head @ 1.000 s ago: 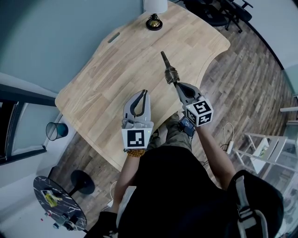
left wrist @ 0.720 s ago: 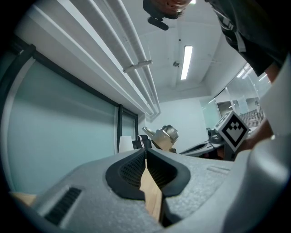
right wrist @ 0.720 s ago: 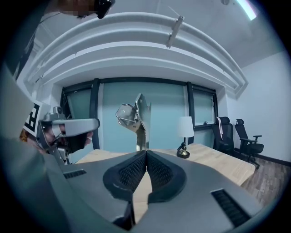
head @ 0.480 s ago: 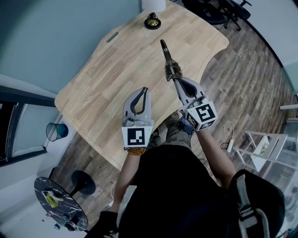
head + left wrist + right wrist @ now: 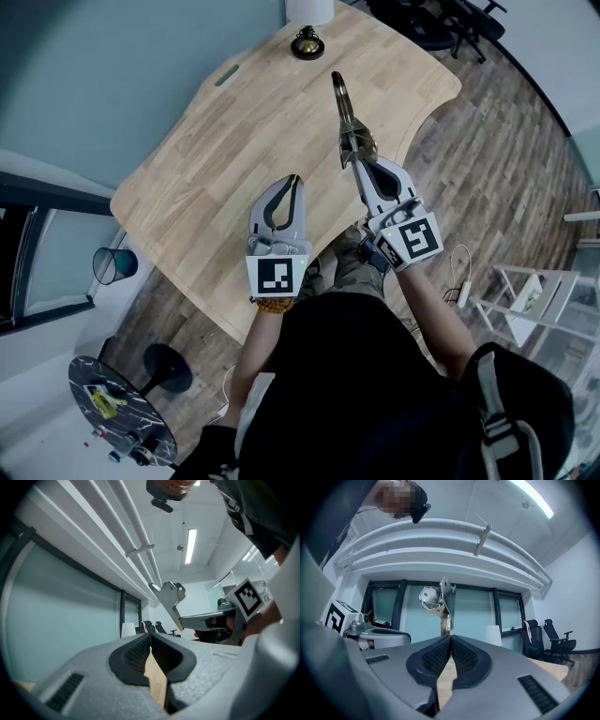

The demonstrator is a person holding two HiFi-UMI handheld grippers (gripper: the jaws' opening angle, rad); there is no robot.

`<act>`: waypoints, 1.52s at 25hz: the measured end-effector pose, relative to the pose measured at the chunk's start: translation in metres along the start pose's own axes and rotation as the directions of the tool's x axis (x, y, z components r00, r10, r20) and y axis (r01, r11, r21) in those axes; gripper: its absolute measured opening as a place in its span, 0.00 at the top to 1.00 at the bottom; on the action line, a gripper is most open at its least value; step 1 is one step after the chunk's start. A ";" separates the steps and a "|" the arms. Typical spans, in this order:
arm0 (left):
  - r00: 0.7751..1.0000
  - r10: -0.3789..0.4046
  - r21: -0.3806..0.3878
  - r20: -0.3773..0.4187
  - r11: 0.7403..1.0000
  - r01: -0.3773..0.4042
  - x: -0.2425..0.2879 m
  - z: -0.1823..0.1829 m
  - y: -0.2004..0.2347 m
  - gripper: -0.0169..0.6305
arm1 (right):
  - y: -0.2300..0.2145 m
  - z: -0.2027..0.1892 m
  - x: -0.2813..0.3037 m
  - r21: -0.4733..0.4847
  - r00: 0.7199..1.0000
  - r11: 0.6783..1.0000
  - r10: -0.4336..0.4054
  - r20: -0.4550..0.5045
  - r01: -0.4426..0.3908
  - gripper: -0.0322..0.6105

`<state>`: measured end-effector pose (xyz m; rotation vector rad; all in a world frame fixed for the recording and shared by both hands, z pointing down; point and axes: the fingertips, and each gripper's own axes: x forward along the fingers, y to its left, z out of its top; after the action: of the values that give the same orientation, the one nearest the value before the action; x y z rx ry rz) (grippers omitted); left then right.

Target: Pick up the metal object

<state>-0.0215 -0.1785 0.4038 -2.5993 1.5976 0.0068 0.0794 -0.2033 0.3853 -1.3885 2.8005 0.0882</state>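
right gripper (image 5: pixel 359 167) clenched on thin angular metal object (image 5: pixel 347 117); left gripper (image 5: pixel 292 183) clenched, empty; pale wooden table (image 5: pixel 216 169)

At twelve o'clock in the head view, the white lampshade (image 5: pixel 310 9) is cut off by the top edge. The metal object (image 5: pixel 349 122) loses its lower end between the closed pads of the right gripper (image 5: pixel 360 167); how much is buried I can't tell. At seven o'clock, the bits on the round dark table (image 5: pixel 89 375) are too small to name. At three o'clock, a white rack (image 5: pixel 525 300) runs off the edge.
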 end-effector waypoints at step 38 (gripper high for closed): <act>1.000 -0.008 -0.025 -0.011 1.000 0.007 -0.004 -0.010 -0.001 0.94 | 0.025 -0.033 -0.012 0.036 0.999 0.998 0.049 -0.022 -0.048 0.94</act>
<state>-0.0232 -0.1756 0.4139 -2.6284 1.6017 0.0114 0.0671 -0.1800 0.4198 -1.3236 2.8402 0.0229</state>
